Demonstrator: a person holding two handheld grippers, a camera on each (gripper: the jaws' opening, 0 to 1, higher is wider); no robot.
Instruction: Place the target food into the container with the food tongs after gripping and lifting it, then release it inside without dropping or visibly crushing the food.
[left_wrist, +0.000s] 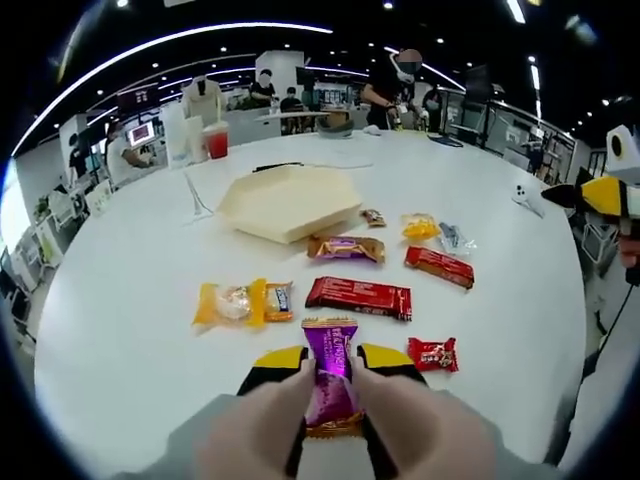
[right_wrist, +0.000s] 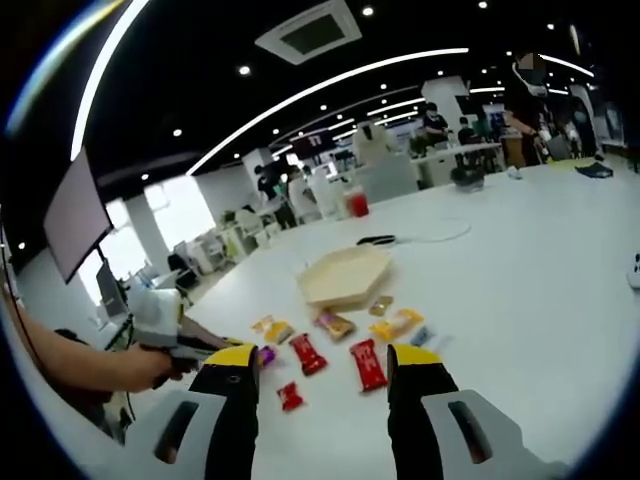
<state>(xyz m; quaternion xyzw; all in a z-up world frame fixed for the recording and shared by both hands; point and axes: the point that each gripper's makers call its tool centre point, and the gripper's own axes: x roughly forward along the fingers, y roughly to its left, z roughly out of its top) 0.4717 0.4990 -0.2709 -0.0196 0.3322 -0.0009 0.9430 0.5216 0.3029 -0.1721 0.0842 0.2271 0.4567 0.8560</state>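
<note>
The purple candy packet (left_wrist: 331, 385) sat between the jaws of your left hand-held gripper (left_wrist: 331, 372), near the surface's closest edge, with its crimped upper end poking out past the yellow jaw tips. The jaws were clamped on its sides. It looked light and soft, a thin glossy wrapper round a small filling, so it would likely slip or crumple under a hard squeeze; the middle of the body, where you had it, seemed the best place to hold, not the flat crimped ends.

Just beyond it lay a long red bar (left_wrist: 358, 296), with a small red candy (left_wrist: 433, 353) close beside the right jaw and an orange-yellow packet (left_wrist: 243, 302) further toward the left edge. Farther in sat a brown-and-purple packet (left_wrist: 346, 248), another red bar (left_wrist: 439, 265) and a small yellow packet (left_wrist: 421, 227). The beige hexagonal container (left_wrist: 290, 202) stood past all of these, toward the middle of the white surface (left_wrist: 120, 330), well apart from the packet you held.

Your right hand-held gripper (right_wrist: 325, 385) hung above the surface's near edge with its jaws wide apart and nothing between them; the snacks and the container lay beyond it.
</note>
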